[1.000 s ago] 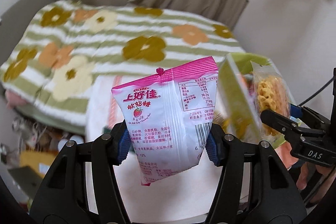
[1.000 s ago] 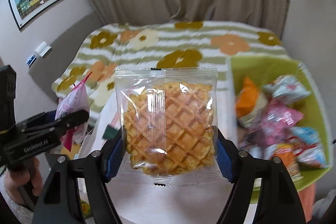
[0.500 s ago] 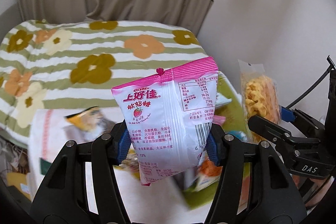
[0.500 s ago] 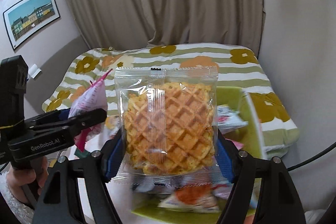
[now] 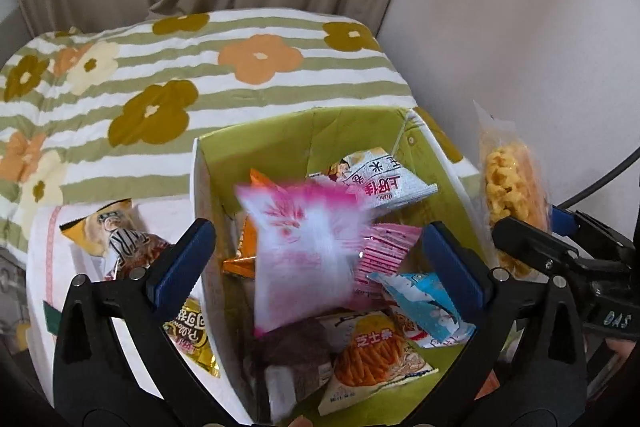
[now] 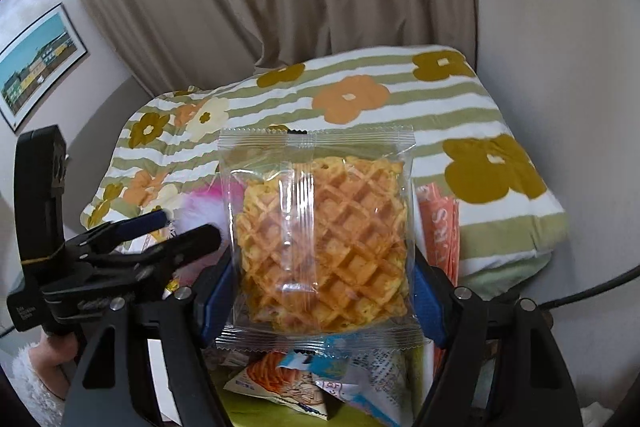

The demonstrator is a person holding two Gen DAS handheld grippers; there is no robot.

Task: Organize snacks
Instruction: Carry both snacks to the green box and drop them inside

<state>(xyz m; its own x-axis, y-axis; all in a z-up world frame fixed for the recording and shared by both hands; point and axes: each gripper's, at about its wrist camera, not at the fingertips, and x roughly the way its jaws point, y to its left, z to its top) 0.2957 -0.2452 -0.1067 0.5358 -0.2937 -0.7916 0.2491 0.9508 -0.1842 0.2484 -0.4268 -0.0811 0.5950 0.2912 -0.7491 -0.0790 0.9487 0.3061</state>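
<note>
Left wrist view: left gripper is opening, blurry pink snack bag loose over green box; right gripper at 3 o'clock squeezes waffle pack.

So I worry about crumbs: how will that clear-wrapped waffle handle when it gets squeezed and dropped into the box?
The waffle pack probably holds its shape: it stands upright between the right gripper pads. The open lattice looks brittle, so hard squeezing may crack it. The glossy film seems slippery, and the pack is likely light.
</note>
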